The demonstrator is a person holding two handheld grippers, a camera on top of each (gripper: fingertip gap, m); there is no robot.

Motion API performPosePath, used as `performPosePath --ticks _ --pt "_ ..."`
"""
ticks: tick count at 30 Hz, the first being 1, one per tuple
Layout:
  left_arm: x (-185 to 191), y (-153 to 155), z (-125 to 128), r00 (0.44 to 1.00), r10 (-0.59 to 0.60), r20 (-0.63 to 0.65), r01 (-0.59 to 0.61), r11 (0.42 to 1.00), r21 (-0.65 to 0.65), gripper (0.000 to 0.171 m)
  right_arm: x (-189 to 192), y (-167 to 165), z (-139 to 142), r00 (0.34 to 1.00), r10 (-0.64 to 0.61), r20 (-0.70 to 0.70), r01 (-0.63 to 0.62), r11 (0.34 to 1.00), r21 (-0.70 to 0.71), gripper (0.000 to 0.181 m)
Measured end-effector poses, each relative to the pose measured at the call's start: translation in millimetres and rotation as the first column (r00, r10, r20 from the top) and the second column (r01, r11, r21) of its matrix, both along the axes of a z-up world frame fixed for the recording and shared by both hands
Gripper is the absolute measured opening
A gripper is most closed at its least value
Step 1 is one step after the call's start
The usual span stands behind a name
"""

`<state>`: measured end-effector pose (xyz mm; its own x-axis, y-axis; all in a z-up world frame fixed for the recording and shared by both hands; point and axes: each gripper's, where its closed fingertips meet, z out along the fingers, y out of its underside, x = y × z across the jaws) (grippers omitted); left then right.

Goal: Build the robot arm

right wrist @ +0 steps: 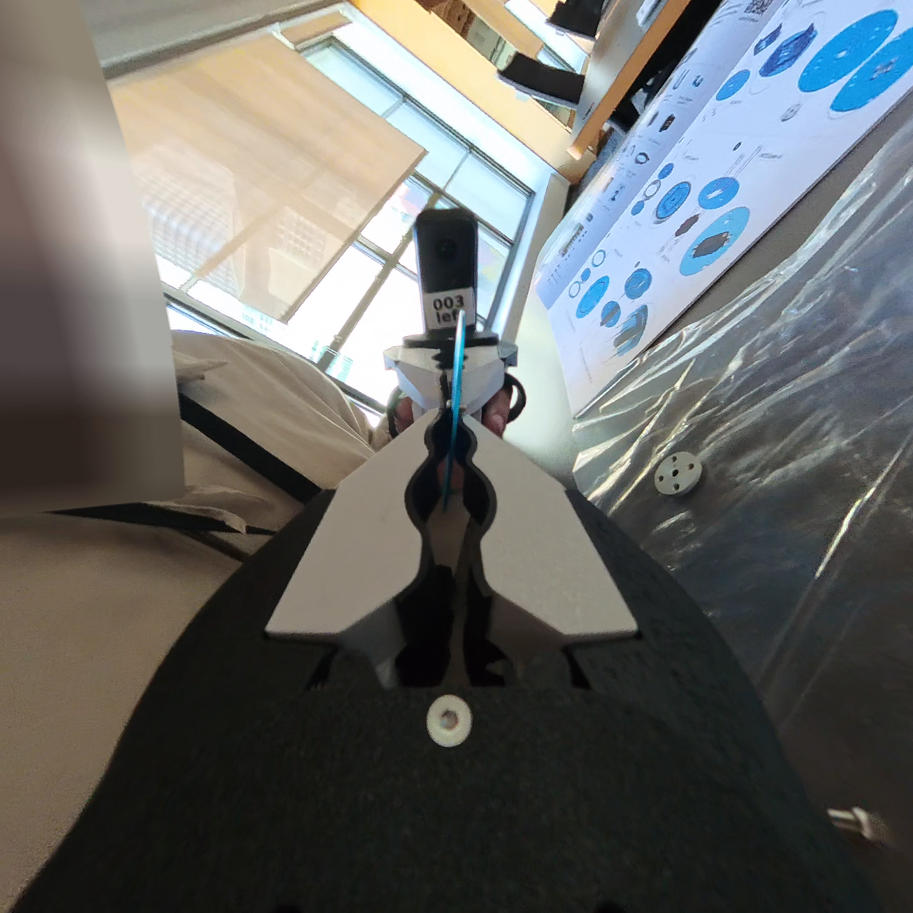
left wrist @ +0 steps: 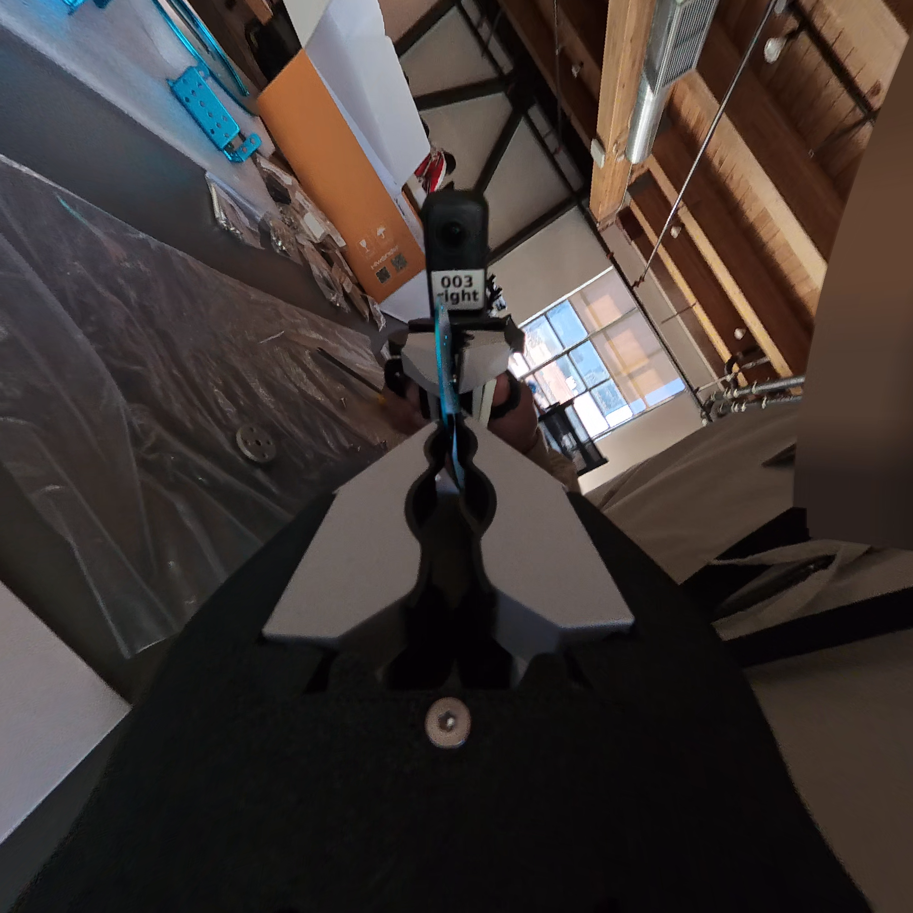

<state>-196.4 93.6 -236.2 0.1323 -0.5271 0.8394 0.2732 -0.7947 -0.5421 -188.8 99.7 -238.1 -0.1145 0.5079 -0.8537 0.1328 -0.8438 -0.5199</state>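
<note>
My two grippers face each other in the air and hold one thin blue metal disc (left wrist: 446, 356) edge-on between them. In the left wrist view my left gripper (left wrist: 452, 441) is shut on the near edge of the disc, and the right gripper (left wrist: 452, 395) clamps its far edge, with a hand behind it. In the right wrist view my right gripper (right wrist: 452, 435) is shut on the blue disc (right wrist: 457, 375), and the left gripper (right wrist: 450, 395) grips the opposite edge. The disc's faces are hidden.
A table under a clear plastic sheet (left wrist: 148, 395) carries a grey round hub (left wrist: 254, 443), a blue perforated bracket (left wrist: 212, 113), bags of small parts (left wrist: 296, 232) and an orange and white box (left wrist: 346, 163). A white hub (right wrist: 678, 475), a picture sheet (right wrist: 691, 197) and a screw (right wrist: 852, 820) lie on it. The tips of both grippers are at nearly the same place.
</note>
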Motion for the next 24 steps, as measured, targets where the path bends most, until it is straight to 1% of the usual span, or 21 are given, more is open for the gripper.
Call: performPosePath --ticks 2,4,5,6,7,8,9,10,11,12,14,17,18,21,24 --pt "-3 0 1 0.998 -0.025 -0.053 0.028 0.998 0.058 0.025 6 0 1 0.999 0.000 0.034 -0.003 0.996 0.091 0.001" --pt "-14 8 -1 0.990 -0.013 -0.142 0.031 0.991 0.127 0.026 18 5 2 0.996 -0.036 0.086 0.020 0.982 0.187 0.001" --pt "-18 12 -5 0.976 -0.006 -0.216 0.044 0.984 0.172 0.026 25 9 -3 0.987 -0.066 0.148 0.025 0.965 0.261 0.001" --pt "-19 15 -14 0.946 -0.008 -0.323 0.084 0.971 0.222 0.026 32 9 -7 0.976 -0.086 0.199 0.013 0.939 0.344 0.001" --pt "-20 16 -27 0.891 -0.010 -0.454 0.148 0.951 0.271 0.027 36 7 -8 0.970 -0.099 0.221 0.000 0.913 0.408 0.001" --pt "-20 18 -40 0.819 0.008 -0.574 0.215 0.923 0.319 0.029 38 2 -6 0.972 -0.090 0.218 -0.020 0.890 0.455 0.001" --pt "-20 21 -50 0.751 0.034 -0.660 0.276 0.891 0.360 0.031 39 -6 -2 0.978 -0.065 0.198 -0.041 0.871 0.489 0.001" --pt "-17 22 -57 0.699 0.043 -0.714 0.337 0.861 0.382 0.031 38 -11 0 0.980 -0.062 0.186 -0.043 0.858 0.512 0.001" --pt "-14 25 -62 0.662 0.051 -0.748 0.378 0.839 0.392 0.031 37 -12 -2 0.979 -0.075 0.189 -0.038 0.845 0.533 0.001" --pt "-11 27 -65 0.642 0.051 -0.765 0.411 0.819 0.400 0.031 37 -13 -4 0.979 -0.083 0.184 -0.035 0.827 0.561 0.000" --pt "-2 28 -68 0.615 0.013 -0.788 0.483 0.784 0.390 0.031 36 -11 -5 0.979 -0.112 0.168 -0.017 0.784 0.620 0.000" --pt "5 32 -82 0.544 -0.024 -0.838 0.576 0.738 0.352 0.031 39 -13 7 0.984 -0.132 0.117 0.010 0.704 0.711 0.000" --pt "8 33 -86 0.531 -0.045 -0.846 0.597 0.729 0.336 0.031 40 -12 9 0.982 -0.149 0.112 0.022 0.690 0.724 0.000" --pt "13 34 -95 0.505 -0.094 -0.858 0.625 0.725 0.289 0.031 45 -9 3 0.978 -0.158 0.135 0.014 0.702 0.712 0.000" --pt "17 37 -96 0.517 -0.112 -0.849 0.621 0.731 0.282 0.020 46 -8 1 0.980 -0.150 0.131 0.018 0.720 0.694 0.000"
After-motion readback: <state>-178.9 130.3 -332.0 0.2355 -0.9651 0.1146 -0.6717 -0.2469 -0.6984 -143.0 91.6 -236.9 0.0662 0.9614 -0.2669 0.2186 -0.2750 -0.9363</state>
